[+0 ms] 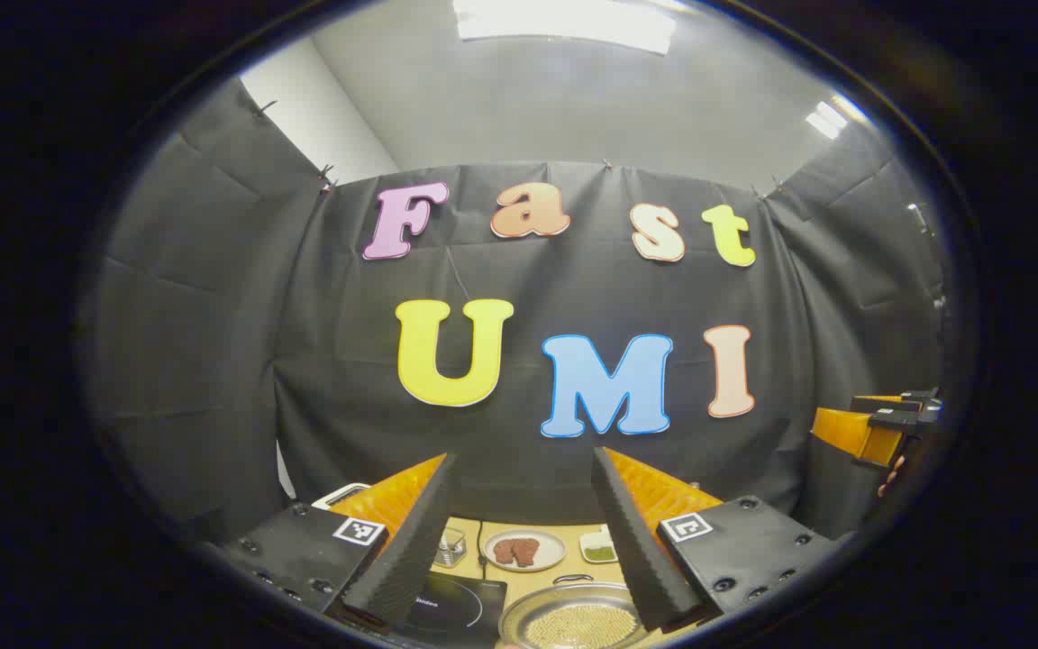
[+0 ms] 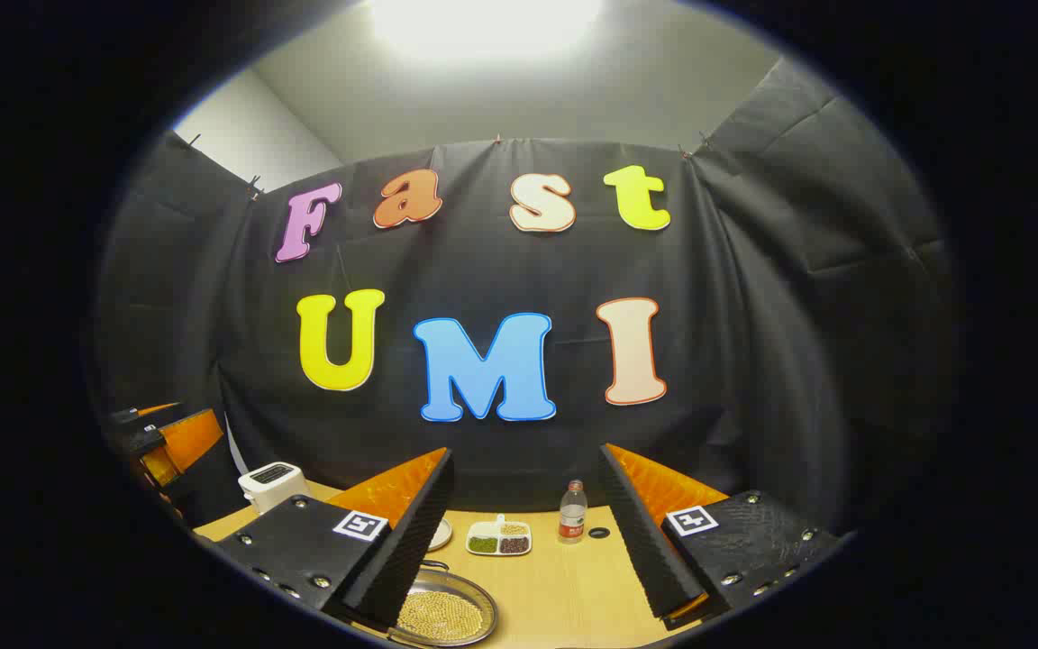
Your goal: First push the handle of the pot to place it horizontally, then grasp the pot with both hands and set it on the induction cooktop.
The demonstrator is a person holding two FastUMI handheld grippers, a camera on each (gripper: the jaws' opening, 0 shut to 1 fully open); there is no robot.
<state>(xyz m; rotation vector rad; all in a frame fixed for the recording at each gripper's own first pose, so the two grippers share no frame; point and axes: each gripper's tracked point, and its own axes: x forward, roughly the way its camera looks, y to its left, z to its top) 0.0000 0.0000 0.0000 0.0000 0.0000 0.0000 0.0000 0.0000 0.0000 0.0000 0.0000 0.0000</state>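
both grippers hang high above the bench (image 2: 564, 586), jaws spread wide with nothing between them: the left gripper (image 1: 523, 532) over the near edge, the right gripper (image 2: 528, 532) off to its side. the pot (image 1: 573, 622), filled with pale beans, sits at the bench's near edge, just beside the induction cooktop (image 1: 451, 608). behind it stand a plate of meat (image 1: 524, 550), a divided dish (image 2: 499, 538), a glass (image 1: 450, 546), a bottle (image 2: 572, 512) and a toaster (image 2: 272, 484), with bare wood to the pot's right in the right gripper view.
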